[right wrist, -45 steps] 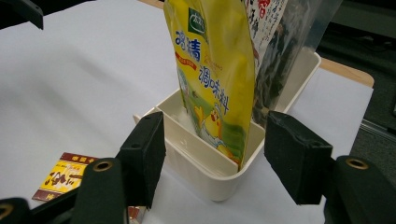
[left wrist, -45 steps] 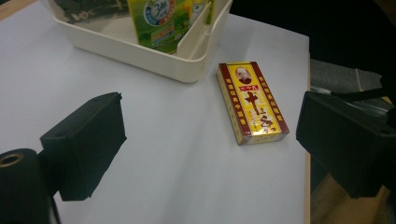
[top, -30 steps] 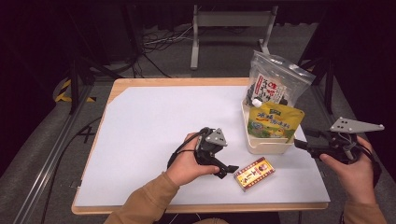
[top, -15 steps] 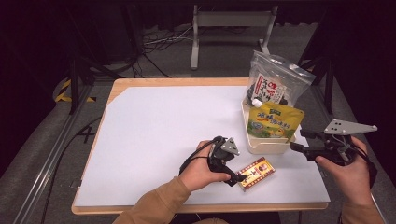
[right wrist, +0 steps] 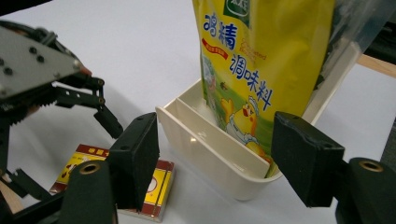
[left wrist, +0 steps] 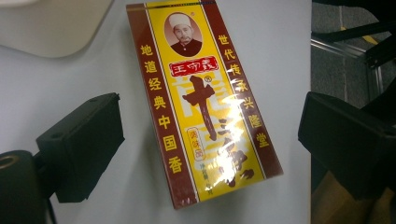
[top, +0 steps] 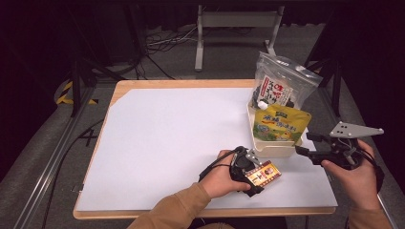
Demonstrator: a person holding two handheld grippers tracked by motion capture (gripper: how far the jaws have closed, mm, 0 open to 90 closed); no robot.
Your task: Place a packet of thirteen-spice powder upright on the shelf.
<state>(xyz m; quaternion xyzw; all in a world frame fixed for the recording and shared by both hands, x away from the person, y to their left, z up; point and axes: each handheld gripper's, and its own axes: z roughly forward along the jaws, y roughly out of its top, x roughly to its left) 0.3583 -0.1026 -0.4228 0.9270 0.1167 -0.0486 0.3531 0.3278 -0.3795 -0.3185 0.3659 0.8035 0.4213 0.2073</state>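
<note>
On the bench [top: 167, 138] we see a white sheet covering most of the top. Near its right edge stands a cream tub [top: 274, 149], holding a yellow seasoning pouch [top: 281, 124] and, behind it, a clear bag [top: 282, 86].

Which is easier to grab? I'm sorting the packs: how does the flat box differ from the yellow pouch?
The box lies flat on the table; the pouch stands upright in the cream tray. The box is small, stiff, with dark red borders; the pouch is larger, soft, with green at its base. The box lies between the left gripper's open jaws; nothing brackets the pouch. Both are mostly yellow with Chinese print.
</note>
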